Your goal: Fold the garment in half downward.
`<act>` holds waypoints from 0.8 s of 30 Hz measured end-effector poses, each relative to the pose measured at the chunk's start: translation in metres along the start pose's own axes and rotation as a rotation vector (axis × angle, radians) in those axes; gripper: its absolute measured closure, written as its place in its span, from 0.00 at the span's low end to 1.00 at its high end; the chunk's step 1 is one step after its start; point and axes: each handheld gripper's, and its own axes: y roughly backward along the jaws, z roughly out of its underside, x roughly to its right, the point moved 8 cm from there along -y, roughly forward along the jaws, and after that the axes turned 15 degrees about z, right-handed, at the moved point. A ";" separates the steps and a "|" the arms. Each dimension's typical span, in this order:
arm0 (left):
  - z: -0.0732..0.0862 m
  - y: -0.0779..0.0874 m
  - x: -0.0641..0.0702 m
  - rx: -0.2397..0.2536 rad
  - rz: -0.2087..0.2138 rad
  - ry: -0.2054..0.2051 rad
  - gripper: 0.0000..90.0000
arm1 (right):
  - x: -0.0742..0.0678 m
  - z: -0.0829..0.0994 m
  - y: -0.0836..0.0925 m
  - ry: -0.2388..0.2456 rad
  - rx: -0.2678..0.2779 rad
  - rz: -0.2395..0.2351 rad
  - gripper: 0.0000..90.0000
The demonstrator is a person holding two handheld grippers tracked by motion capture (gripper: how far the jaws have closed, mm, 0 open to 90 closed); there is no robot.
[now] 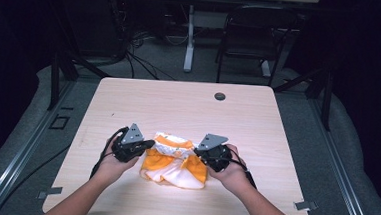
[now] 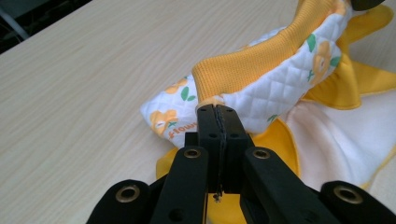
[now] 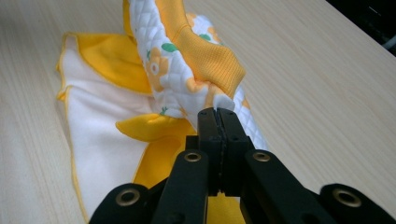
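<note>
A small orange and white garment point(image 1: 175, 161) with a quilted flower print lies near the front middle of the table point(image 1: 188, 107). My left gripper point(image 1: 151, 144) is shut on the left end of its ribbed orange waistband point(image 2: 252, 65), jaws pressed together on the fabric point(image 2: 217, 109). My right gripper point(image 1: 197, 152) is shut on the waistband's right end point(image 3: 210, 60), jaws closed at the cloth point(image 3: 217, 112). The waistband is raised a little between the two grippers. The white and orange lower part point(image 3: 98, 126) rests flat on the wood.
A round grey grommet point(image 1: 220, 96) sits in the table's far side. Beyond the table stand a black chair point(image 1: 255, 34) and a white desk leg point(image 1: 190, 37), with cables on the floor. Metal brackets point(image 1: 304, 205) mark the front corners.
</note>
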 end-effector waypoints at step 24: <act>0.033 -0.004 0.028 0.007 0.077 0.020 0.99 | -0.033 0.031 0.011 -0.017 -0.004 -0.081 0.99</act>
